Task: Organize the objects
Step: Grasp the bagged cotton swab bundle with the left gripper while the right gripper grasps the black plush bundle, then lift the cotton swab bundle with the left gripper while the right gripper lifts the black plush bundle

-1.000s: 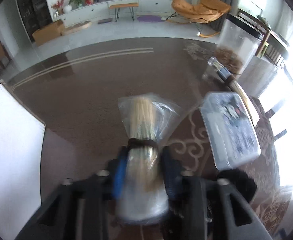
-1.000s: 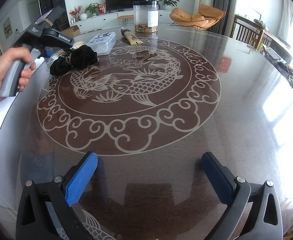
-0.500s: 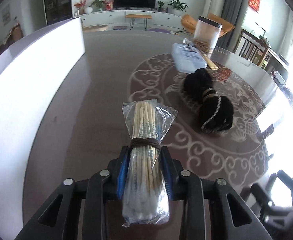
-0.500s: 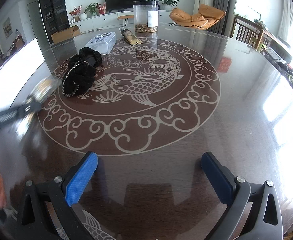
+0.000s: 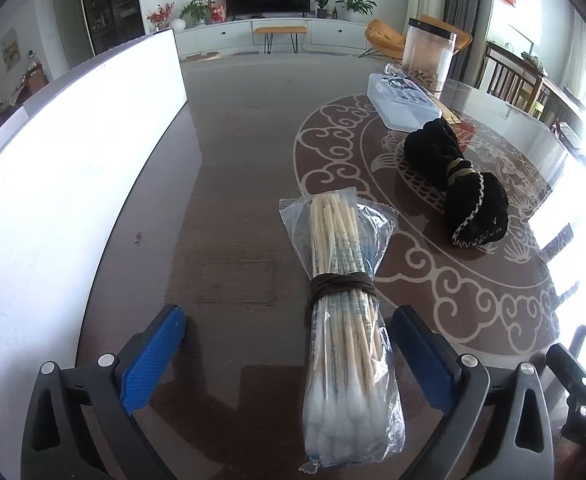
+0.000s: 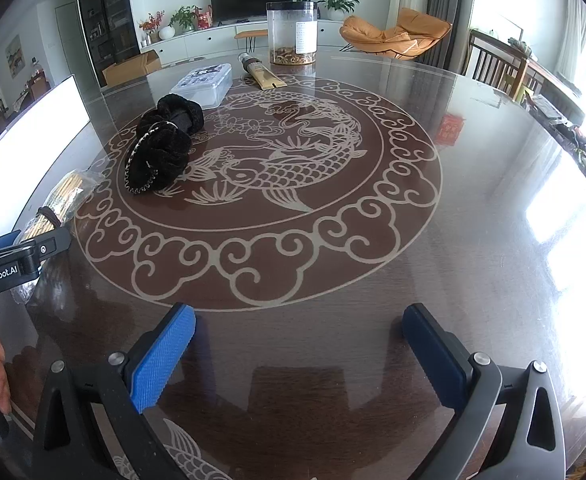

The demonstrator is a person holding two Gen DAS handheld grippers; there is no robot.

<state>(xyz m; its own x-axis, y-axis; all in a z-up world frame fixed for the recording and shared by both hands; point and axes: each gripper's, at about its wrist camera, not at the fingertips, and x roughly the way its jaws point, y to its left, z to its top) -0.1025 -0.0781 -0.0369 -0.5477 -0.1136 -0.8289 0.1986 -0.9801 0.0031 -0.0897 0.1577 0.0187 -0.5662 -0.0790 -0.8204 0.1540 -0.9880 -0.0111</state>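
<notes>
Both jaws of the left gripper (image 5: 285, 356) have just been opening and stand spread, the bag of cotton swabs (image 5: 345, 328) lying loose between them — nearer the right jaw. Pulling back crookedly could snag the plastic and drag it. The right gripper (image 6: 297, 356) gapes empty.

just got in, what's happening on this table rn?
A person is tidying a glass-topped table with two handheld grippers. The left gripper has just opened its fingers, leaving a bagged bundle of cotton swabs lying on the table between them, untouched by either pad. The right gripper hangs open and empty over bare table. A black scrunchie bundle, a clear flat box and a jar sit farther back.
</notes>
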